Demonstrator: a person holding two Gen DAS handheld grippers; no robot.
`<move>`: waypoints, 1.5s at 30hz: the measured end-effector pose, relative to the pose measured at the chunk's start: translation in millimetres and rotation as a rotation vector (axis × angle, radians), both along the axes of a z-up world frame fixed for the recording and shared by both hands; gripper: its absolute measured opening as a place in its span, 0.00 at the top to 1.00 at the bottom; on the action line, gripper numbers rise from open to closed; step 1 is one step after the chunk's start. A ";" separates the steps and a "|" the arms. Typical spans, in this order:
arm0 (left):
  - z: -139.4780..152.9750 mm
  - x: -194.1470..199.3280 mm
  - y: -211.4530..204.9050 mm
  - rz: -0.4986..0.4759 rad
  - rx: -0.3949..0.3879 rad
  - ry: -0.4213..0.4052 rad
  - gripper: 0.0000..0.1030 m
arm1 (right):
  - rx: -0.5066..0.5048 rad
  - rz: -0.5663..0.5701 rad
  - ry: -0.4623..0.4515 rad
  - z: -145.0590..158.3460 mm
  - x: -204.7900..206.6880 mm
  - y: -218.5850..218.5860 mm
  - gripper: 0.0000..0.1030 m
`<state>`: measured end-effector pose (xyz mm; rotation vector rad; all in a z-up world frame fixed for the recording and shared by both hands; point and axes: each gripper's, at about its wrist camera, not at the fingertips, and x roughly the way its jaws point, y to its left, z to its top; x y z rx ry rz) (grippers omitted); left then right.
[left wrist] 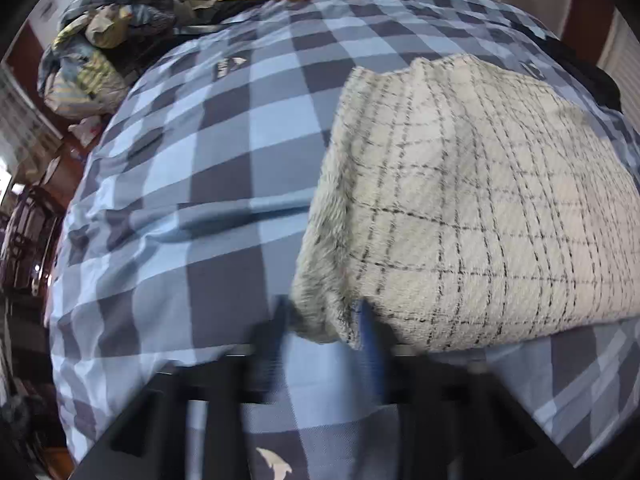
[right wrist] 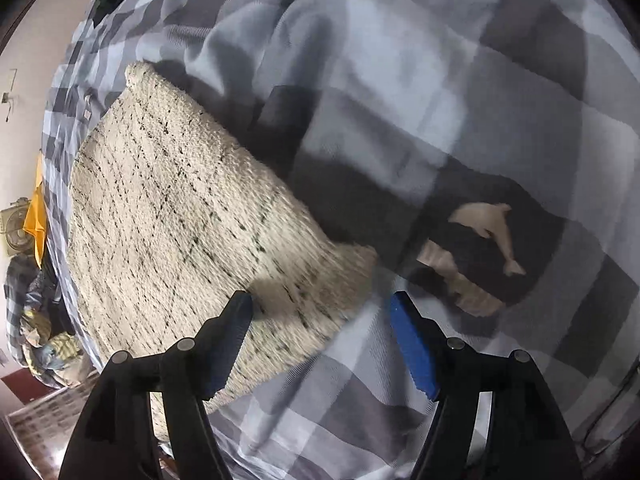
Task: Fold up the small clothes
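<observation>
Underneath, a blue-and-grey checked bedspread (left wrist: pixel 224 168) is covering the bed, the cream checked garment (right wrist: pixel 176 216) lying folded on it; a clothes pile (left wrist: pixel 92 52) is sitting beyond. Both grippers, left gripper (left wrist: pixel 324 320) and right gripper (right wrist: pixel 320 304), are pointing steeply down, jaws apart, straddling garment corners without pressing.

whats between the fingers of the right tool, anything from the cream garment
Yes: in the right wrist view, a corner of the cream checked garment lies between the right tool's open fingers, on the blue checked bedcover.
</observation>
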<state>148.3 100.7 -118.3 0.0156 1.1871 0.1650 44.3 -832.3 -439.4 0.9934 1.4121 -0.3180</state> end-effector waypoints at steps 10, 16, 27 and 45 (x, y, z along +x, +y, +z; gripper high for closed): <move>55.0 -11.6 22.5 0.088 -0.067 -0.075 0.00 | 0.131 -0.093 -0.045 -21.5 10.7 -16.1 0.34; 74.7 -30.4 21.0 0.058 -0.086 -0.112 0.00 | 0.149 -0.132 -0.091 -8.1 -2.6 -11.8 0.85; 74.5 -55.1 21.2 0.052 -0.071 -0.107 0.00 | 0.154 -0.137 -0.281 33.5 -37.4 -25.2 0.90; 106.5 -46.8 29.7 0.024 -0.155 -0.161 0.00 | -0.108 -0.045 -0.444 135.1 -19.4 48.9 0.91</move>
